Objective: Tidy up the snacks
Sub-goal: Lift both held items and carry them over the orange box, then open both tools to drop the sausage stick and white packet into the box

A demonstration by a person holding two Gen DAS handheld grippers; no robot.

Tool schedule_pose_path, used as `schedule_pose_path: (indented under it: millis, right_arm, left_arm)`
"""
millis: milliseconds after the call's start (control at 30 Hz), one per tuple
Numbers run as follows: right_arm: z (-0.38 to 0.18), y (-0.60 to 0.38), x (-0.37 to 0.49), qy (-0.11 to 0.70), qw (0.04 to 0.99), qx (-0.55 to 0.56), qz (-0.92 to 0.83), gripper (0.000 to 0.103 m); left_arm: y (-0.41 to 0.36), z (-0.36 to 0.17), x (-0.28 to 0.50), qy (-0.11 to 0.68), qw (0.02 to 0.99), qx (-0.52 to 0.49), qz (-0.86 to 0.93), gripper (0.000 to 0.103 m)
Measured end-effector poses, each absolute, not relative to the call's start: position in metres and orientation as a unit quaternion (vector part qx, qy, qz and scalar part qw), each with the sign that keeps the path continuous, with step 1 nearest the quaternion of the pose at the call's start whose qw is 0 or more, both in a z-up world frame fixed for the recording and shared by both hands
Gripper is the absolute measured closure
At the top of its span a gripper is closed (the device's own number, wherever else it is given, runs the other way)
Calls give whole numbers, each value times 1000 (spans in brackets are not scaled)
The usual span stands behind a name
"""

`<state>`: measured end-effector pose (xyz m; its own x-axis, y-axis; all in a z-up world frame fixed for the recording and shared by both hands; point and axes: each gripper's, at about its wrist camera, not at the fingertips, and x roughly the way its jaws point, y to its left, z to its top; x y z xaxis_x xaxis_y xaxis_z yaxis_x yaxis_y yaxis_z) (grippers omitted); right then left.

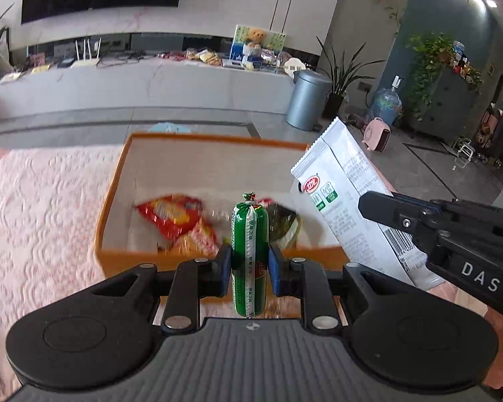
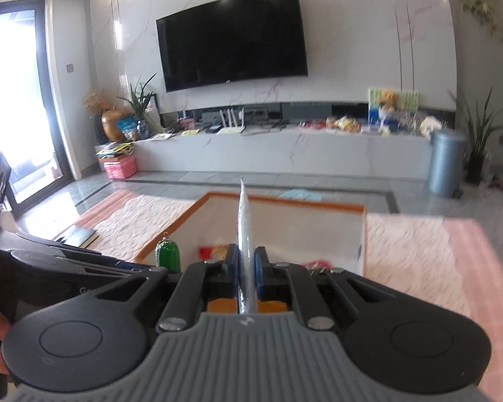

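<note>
My left gripper (image 1: 249, 261) is shut on a green sausage stick (image 1: 249, 234), held upright above the near wall of an orange-rimmed box (image 1: 198, 140). The sausage's top also shows in the right wrist view (image 2: 167, 256). My right gripper (image 2: 246, 266) is shut on a white snack packet (image 2: 244, 231), seen edge-on, over the same box (image 2: 285, 202). In the left wrist view the packet (image 1: 348, 197) stands at the right, held by the right gripper (image 1: 385, 211). Inside the box lie a red snack bag (image 1: 169, 214), a smaller red-yellow packet (image 1: 201, 239) and a dark packet (image 1: 285, 226).
The box sits on a pink quilted cloth (image 1: 40, 201). A black notebook (image 2: 80, 234) lies on the cloth at the left. Beyond are a grey floor, a white TV bench (image 2: 285, 154) with clutter, a grey bin (image 1: 306, 98) and potted plants.
</note>
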<state>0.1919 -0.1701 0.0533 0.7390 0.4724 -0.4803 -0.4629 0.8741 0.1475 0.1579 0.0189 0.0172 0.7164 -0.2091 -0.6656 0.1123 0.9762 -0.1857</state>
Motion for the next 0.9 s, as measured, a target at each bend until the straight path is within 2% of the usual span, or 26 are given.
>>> schedule_pose_path:
  millis: [467, 900]
  right_arm:
    - [57, -152, 262, 238, 946, -55, 212, 98]
    - [-3, -126, 324, 295, 930, -133, 175, 98]
  left_arm:
    - [11, 21, 216, 350, 930, -71, -82, 79]
    - [15, -29, 253, 410, 908, -65, -65, 79]
